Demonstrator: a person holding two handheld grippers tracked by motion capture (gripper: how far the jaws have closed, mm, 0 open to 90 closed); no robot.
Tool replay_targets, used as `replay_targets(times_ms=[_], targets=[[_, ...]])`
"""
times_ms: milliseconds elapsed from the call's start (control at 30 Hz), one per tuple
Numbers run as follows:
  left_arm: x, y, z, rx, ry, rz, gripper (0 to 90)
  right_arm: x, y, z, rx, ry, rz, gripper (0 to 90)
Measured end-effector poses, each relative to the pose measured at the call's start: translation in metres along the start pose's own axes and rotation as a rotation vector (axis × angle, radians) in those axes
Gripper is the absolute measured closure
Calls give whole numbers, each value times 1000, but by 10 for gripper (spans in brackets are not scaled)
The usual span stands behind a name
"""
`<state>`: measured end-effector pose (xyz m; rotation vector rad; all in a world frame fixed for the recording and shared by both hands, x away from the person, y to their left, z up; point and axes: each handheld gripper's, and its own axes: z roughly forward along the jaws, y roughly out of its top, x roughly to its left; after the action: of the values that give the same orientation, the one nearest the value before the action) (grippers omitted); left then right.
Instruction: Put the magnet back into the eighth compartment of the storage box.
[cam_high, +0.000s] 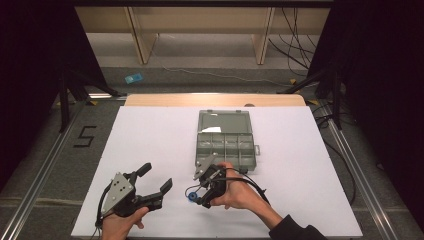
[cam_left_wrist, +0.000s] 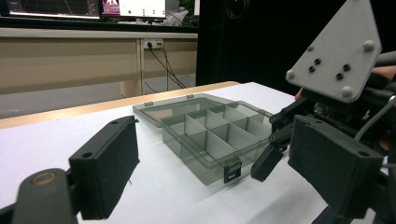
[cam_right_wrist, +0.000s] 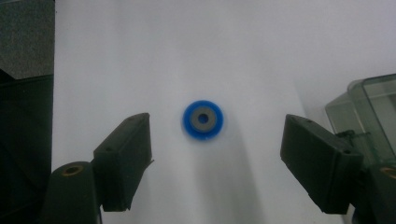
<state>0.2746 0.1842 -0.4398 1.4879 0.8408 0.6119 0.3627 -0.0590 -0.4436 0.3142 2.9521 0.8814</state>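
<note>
Both jaws flank the blue ring (cam_right_wrist: 202, 120), white table (cam_right_wrist: 140, 56) around.

A lab or recording studio: black curtains (cam_high: 380, 75) on both sides, dark stands (cam_high: 64, 95) on grey carpet, metal floor rails (cam_high: 40, 170), a taped number (cam_high: 86, 136) at the left, loose cables (cam_high: 295, 45) far right, lit monitors (cam_left_wrist: 84, 8) over a wooden bench (cam_left_wrist: 93, 51).

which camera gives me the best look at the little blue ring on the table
The right gripper view: the blue ring lies flat on the white table, centred ahead of the open right gripper, its grey centre plain. The high view shows it small, beside that gripper.
</note>
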Motion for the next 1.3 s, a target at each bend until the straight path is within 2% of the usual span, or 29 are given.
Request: replay_targets(times_ms=[400, 700, 833, 1167, 1300], targets=[[2, 1, -2, -7, 16, -6, 156, 1, 8, 18, 58, 14, -43, 346], [2, 1, -2, -7, 15, -3, 156, -2, 11, 24, 96, 18, -74, 423], [2, 1, -2, -8, 15, -2, 156, -1, 12, 26, 116, 20, -67, 438], [3, 1, -3, -9, 17, 0, 156, 1, 17, 34, 148, 28, -84, 518], [3, 1, -3, -8, 16, 0, 156, -1, 17, 39, 166, 36, -65, 560]])
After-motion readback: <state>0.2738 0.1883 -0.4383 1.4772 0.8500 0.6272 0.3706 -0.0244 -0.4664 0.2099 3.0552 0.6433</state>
